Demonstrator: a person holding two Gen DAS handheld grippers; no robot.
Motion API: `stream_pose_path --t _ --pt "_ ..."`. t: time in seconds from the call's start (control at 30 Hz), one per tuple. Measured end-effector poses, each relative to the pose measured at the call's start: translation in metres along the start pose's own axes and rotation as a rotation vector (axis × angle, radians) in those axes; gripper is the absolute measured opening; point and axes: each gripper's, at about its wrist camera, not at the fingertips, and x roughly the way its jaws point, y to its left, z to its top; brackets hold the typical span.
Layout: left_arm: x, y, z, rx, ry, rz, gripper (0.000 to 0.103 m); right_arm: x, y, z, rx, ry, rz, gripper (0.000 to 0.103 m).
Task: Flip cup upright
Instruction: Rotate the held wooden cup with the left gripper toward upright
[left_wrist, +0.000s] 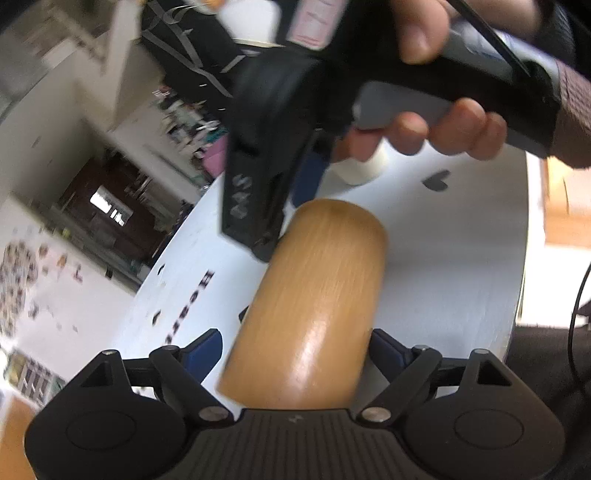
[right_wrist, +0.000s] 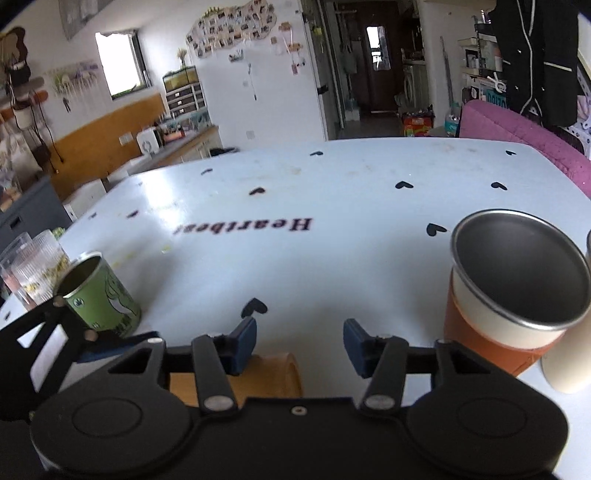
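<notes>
A tan wooden cup lies on its side on the white table, its rounded bottom pointing away from my left wrist camera. My left gripper is open and straddles the cup near its rim. The right blue pad is against the cup and the left pad stands a little off it. My right gripper, held by a hand, hovers over the cup's far left end. In the right wrist view the right gripper is open with nothing between its fingers. The cup's rim end shows just below it.
Near the right gripper stand a steel-lined cup with an orange sleeve and a beige cup. A green can and ribbed glasses stand at the table's left edge. A pink sofa lies beyond the far side.
</notes>
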Motion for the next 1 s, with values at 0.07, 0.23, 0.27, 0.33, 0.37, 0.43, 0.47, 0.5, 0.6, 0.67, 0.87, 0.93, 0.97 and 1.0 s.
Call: stream_pose_path --t 0.07,0.23,0.27,0.33,0.37,0.43,0.47,0.5,0.6,0.67,0.87,0.93,0.97,1.0 --pt "0.003 0.004 -0.003 -0.060 -0.016 0.000 0.090 -0.002 0.002 -0.001 -0.018 0.006 -0.012 0.054" --pt "0.012 0.017 -0.016 -0.180 -0.042 -0.016 0.092 -0.008 -0.004 -0.002 -0.056 0.019 -0.039 0.054" --pt "0.014 0.019 -0.017 -0.196 -0.041 -0.022 0.092 -0.008 -0.005 -0.001 -0.059 0.025 -0.047 0.054" --pt "0.016 0.022 -0.019 -0.216 -0.038 -0.018 0.092 -0.006 -0.008 -0.001 -0.075 0.051 -0.070 0.054" --pt "0.015 0.023 -0.022 -0.215 -0.041 -0.012 0.092 -0.006 -0.009 -0.002 -0.078 0.058 -0.073 0.054" --pt "0.016 0.025 -0.021 -0.217 -0.043 -0.008 0.092 -0.006 -0.011 -0.004 -0.082 0.077 -0.073 0.054" --pt "0.018 0.027 -0.020 -0.222 -0.041 -0.006 0.092 -0.008 -0.012 -0.005 -0.088 0.079 -0.074 0.054" --pt "0.020 0.028 -0.020 -0.226 -0.040 -0.002 0.092 -0.011 -0.012 -0.008 -0.091 0.077 -0.074 0.054" --pt "0.023 0.030 -0.023 -0.240 -0.033 0.013 0.092 -0.020 -0.016 -0.015 -0.079 0.071 -0.059 0.053" --pt "0.025 0.032 -0.022 -0.255 -0.027 0.019 0.092 -0.027 -0.018 -0.021 -0.066 0.069 -0.046 0.053" --pt "0.025 0.039 -0.029 -0.292 -0.018 0.030 0.092 -0.037 -0.017 -0.036 -0.060 0.089 -0.039 0.053" --pt "0.021 0.037 -0.031 -0.302 -0.017 0.028 0.092 -0.040 -0.017 -0.040 -0.046 0.098 -0.030 0.053" --pt "0.021 0.039 -0.031 -0.305 -0.016 0.026 0.092 -0.042 -0.017 -0.041 -0.041 0.101 -0.027 0.053" --pt "0.019 0.039 -0.031 -0.306 -0.014 0.026 0.092 -0.045 -0.016 -0.043 -0.037 0.104 -0.023 0.053"
